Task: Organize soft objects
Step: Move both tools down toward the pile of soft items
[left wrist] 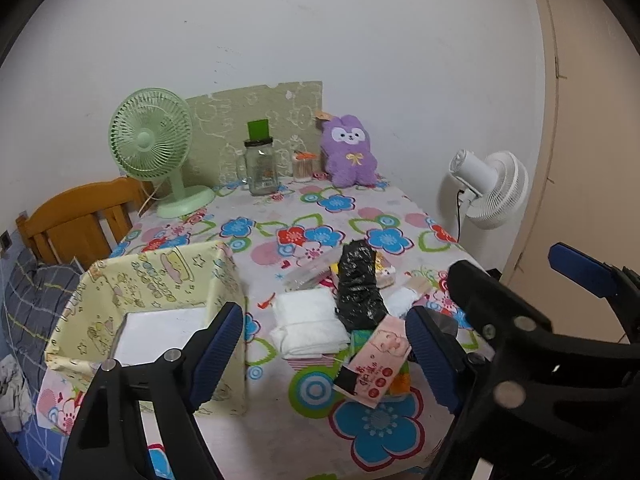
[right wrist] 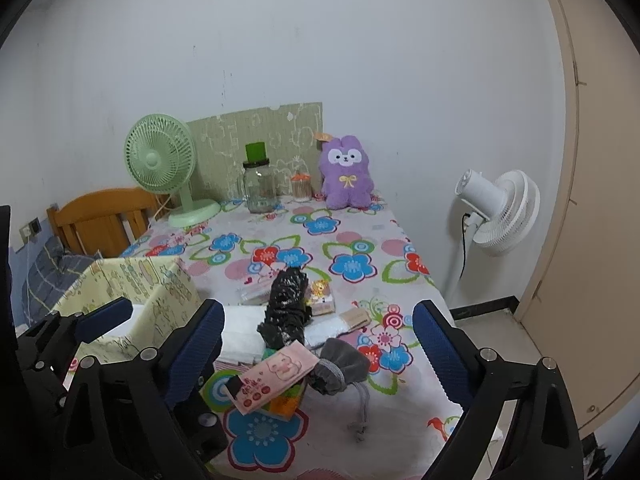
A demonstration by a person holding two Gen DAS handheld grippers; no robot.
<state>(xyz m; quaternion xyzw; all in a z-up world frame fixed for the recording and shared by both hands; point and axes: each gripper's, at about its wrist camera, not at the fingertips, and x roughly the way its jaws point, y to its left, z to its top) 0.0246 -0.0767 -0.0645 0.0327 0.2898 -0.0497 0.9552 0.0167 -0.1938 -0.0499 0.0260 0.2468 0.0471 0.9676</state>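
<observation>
Holding both tools above the near edge of the table (left wrist: 280, 432), you have nothing gripped in either one. Your left gripper (left wrist: 326, 350) has its blue-padded fingers (left wrist: 218, 354) standing well apart, with no object pressed between them; the pile of soft goods shows through the gap. Your right gripper (right wrist: 320, 354) likewise has its fingers (right wrist: 440, 354) spread wide and empty. No earlier view is on hand, so only this standing is recorded. The pile sits on the flowered tablecloth (right wrist: 352, 264) near the front centre: a folded white towel (left wrist: 308, 328), a crumpled black plastic bundle (left wrist: 358, 288) lying partly over it, a pink printed packet (left wrist: 376, 360) tilted on top of a colourful item whose nature cannot be told, and, in the right wrist view, a grey drawstring pouch (right wrist: 340, 364) just beside the packet with its cord trailing toward the near edge. Small packets (right wrist: 320, 296) lie behind the black bundle. To the left of the pile stands an open yellow box (left wrist: 160, 280) with a cartoon print, a white sheet lying inside it. At the far end, against the wall, stand a green fan (left wrist: 154, 148), a glass jar (left wrist: 262, 172), and a purple plush toy (left wrist: 350, 152), upright and well apart from the pile. A white fan (right wrist: 496, 208) stands beyond the table's right side.
</observation>
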